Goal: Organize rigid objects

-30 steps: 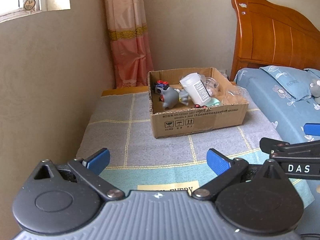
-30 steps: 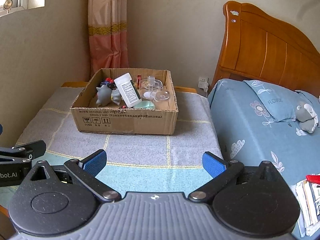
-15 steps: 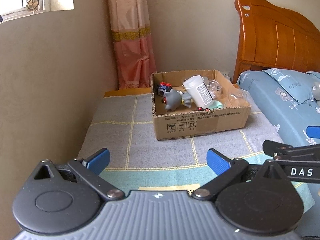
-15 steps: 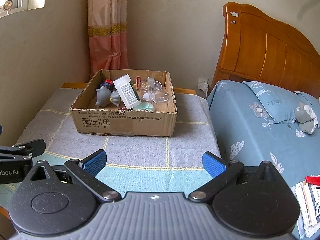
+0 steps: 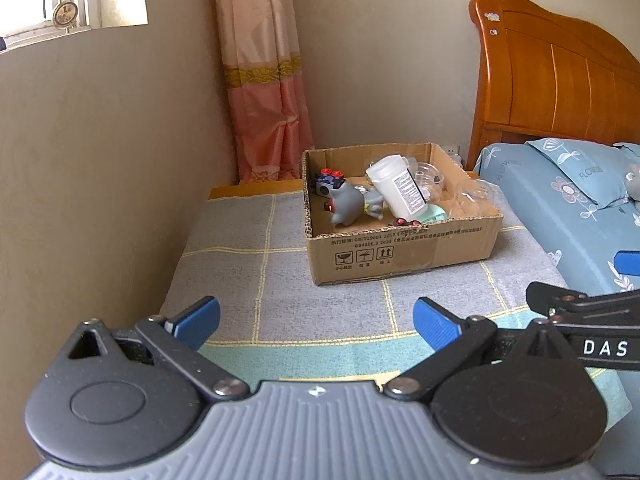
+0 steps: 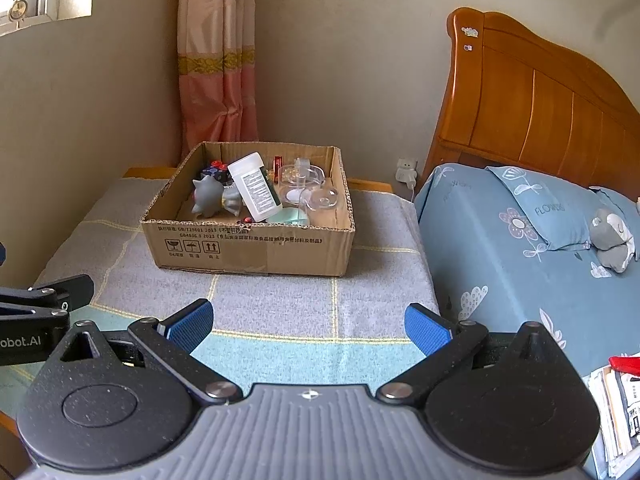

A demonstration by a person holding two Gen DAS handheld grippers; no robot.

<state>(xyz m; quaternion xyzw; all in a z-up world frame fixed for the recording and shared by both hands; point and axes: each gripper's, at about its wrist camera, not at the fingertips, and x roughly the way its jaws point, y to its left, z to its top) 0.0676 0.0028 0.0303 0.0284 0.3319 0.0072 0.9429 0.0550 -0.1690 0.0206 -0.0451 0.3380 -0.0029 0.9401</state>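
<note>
An open cardboard box [image 5: 404, 252] [image 6: 248, 246] stands on a grey checked cloth over a low table. Inside lie a white labelled bottle [image 5: 398, 192] [image 6: 256, 186], a grey spiky toy figure [image 5: 346, 206] [image 6: 208, 196], a dark block with red knobs [image 5: 328, 180], clear plastic pieces [image 6: 304, 188] and a pale green item [image 6: 290, 216]. My left gripper [image 5: 316, 320] is open and empty, well short of the box. My right gripper [image 6: 308, 326] is open and empty too, beside the left one, equally far back.
A bed [image 6: 520, 248] with blue flowered bedding, a pillow and a grey plush toy [image 6: 612, 240] lies to the right, under a wooden headboard [image 6: 540, 108]. A beige wall [image 5: 100, 160] and pink curtain [image 5: 268, 92] close the left and back. Stacked papers [image 6: 616, 412] sit low right.
Both grippers have drawn back slightly from the box, which looks a little smaller and farther. Both stay open and empty.
</note>
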